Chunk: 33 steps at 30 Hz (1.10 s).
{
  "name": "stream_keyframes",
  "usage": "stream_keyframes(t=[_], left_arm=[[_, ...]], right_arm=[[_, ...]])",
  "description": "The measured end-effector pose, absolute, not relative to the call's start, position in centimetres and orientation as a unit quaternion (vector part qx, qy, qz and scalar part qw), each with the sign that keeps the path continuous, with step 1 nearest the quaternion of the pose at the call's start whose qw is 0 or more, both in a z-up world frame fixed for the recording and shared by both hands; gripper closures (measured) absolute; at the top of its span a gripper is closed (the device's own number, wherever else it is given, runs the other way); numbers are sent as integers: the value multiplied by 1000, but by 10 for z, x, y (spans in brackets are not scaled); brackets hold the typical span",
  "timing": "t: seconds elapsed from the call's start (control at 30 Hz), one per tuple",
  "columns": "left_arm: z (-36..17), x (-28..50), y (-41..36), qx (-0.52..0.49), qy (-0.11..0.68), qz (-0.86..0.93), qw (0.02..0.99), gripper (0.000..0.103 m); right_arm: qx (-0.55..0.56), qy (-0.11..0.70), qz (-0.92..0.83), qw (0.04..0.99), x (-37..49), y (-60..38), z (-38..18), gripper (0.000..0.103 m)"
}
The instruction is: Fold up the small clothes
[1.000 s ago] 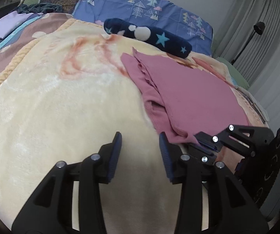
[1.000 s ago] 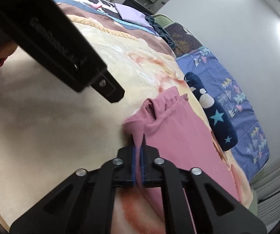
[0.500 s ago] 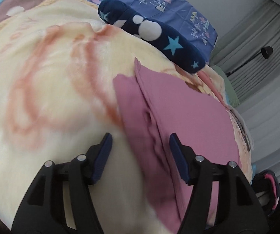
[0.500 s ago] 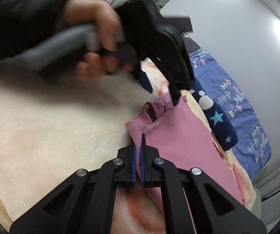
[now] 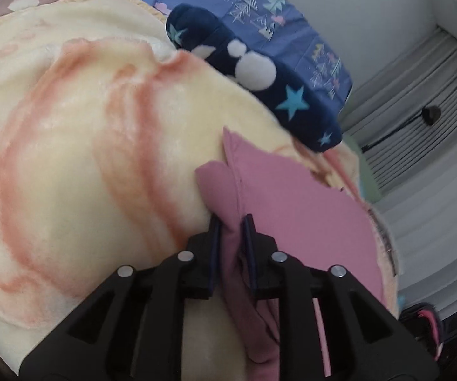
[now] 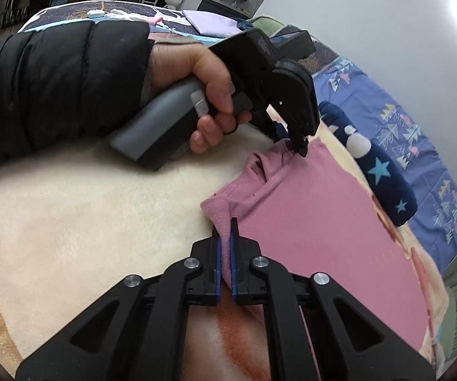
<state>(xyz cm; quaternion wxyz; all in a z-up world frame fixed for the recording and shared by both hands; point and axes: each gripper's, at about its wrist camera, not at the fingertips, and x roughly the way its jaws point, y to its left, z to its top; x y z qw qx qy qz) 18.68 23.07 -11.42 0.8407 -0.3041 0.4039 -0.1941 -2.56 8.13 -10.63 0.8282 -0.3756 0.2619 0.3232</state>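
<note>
A pink garment (image 5: 292,209) lies flat on a cream blanket (image 5: 69,165), its left edge bunched into a fold. In the left wrist view my left gripper (image 5: 231,222) is closing, and its pads press on that raised fold. The right wrist view shows the same garment (image 6: 317,222), with my right gripper (image 6: 225,231) shut on its ribbed near corner. Farther along the same edge, a hand (image 6: 196,73) in a black sleeve holds the left gripper (image 6: 301,146) tip-down on the cloth.
A navy roll with stars and white dots (image 5: 260,76) lies just beyond the garment. Behind it is a blue patterned sheet (image 5: 276,16). Curtains and a black lamp (image 5: 432,114) stand at the right. A lilac cloth (image 6: 209,22) rests at the far end of the bed.
My left gripper swept from the bare blanket over to the garment's far edge, spread wider, then closed around the fold. The right gripper kept its hold and stayed in place.
</note>
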Motion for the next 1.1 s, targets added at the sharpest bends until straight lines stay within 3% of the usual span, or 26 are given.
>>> stream_keyframes(t=[0.17,0.23,0.27,0.43,0.6,0.87,0.93,1.1], left_arm=[[-109,170,239,-303,407,-191,840,75],[-99,157,240,-283,405,-197,847,63],[-95,148,240,-272,403,-203,850,62],[-87,94,224,-187,411,-243,858,62],[-96,82,205,-137,420,-236,866,62],[-99,86,201,-129,417,-224,871,65],[-101,87,203,-136,416,-220,872,71],[-102,88,202,-132,418,-211,874,75]], right_arm=[[-369,271,324,828,-26,75,-109,96],[-367,269,325,829,-28,74,-109,95],[-362,269,330,829,-28,73,-107,93],[-241,293,411,829,-16,44,-59,74],[-121,356,332,865,85,24,-12,74],[-123,437,276,847,183,96,-43,74],[-123,450,266,843,202,107,-55,74],[-141,476,250,831,234,135,-84,75]])
